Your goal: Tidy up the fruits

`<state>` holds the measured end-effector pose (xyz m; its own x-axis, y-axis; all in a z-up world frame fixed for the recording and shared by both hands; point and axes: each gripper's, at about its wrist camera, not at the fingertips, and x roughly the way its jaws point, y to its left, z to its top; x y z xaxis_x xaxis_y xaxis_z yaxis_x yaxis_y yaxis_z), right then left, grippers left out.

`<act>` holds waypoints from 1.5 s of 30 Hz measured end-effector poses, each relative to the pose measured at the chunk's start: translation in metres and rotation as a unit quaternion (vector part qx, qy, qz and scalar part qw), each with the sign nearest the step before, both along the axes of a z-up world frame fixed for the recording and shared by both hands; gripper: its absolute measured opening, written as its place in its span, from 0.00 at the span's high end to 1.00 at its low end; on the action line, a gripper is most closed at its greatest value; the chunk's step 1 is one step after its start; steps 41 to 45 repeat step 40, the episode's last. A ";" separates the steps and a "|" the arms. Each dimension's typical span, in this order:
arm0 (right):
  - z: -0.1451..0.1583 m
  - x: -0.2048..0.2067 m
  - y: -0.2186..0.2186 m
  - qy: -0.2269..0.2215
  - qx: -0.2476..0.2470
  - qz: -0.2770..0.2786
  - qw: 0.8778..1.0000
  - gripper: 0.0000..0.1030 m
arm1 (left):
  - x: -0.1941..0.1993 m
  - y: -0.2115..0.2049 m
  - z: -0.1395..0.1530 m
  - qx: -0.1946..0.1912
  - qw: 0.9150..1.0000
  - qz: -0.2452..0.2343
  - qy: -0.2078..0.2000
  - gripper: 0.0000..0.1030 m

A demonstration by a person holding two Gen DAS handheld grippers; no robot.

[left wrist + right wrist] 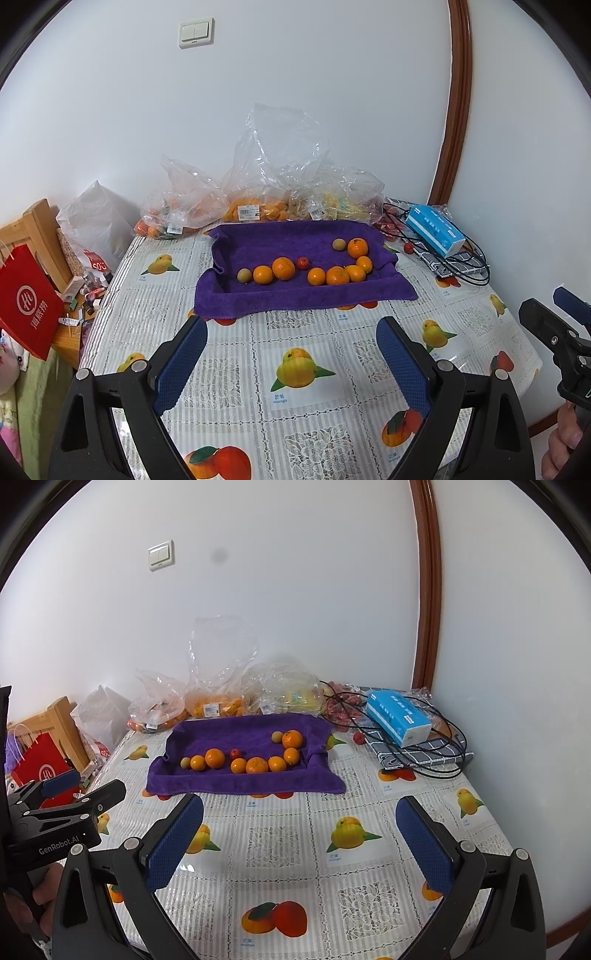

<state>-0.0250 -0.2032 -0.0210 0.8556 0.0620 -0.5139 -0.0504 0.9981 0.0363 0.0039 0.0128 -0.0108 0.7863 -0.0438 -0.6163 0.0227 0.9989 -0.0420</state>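
A purple towel (258, 295) (207, 786) lies on the table with fruit on it. Several oranges (283, 268) (214, 757) form a curved row, with a small red fruit (303, 263) (235, 753) in the middle. A pale green-brown fruit (245, 275) (185, 763) ends the row at the left and another (338, 244) (276, 737) sits at the back right. My left gripper (291, 325) is open over the tablecloth in front of the towel, nothing between its blue pads. My right gripper (299, 803) is open likewise, to the right of the left one.
Clear plastic bags of fruit (255, 206) (221, 701) line the wall behind the towel. A blue tissue box (436, 230) (399, 716), black cables and a checked cloth (421, 755) lie at the right. A loose red fruit (407, 248) (357, 737) sits beside them. A red paper bag (26, 299) stands off the table's left edge.
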 end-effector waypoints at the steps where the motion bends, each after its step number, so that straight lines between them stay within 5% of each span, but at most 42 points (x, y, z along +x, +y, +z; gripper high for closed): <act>1: 0.000 0.000 0.000 0.000 0.000 0.000 1.000 0.00 | 0.000 0.000 0.000 0.000 1.000 0.000 0.000 0.09; 45: -0.009 0.001 0.005 0.004 -0.001 0.001 1.000 0.00 | 0.006 0.007 -0.005 0.003 1.000 0.000 0.003 0.09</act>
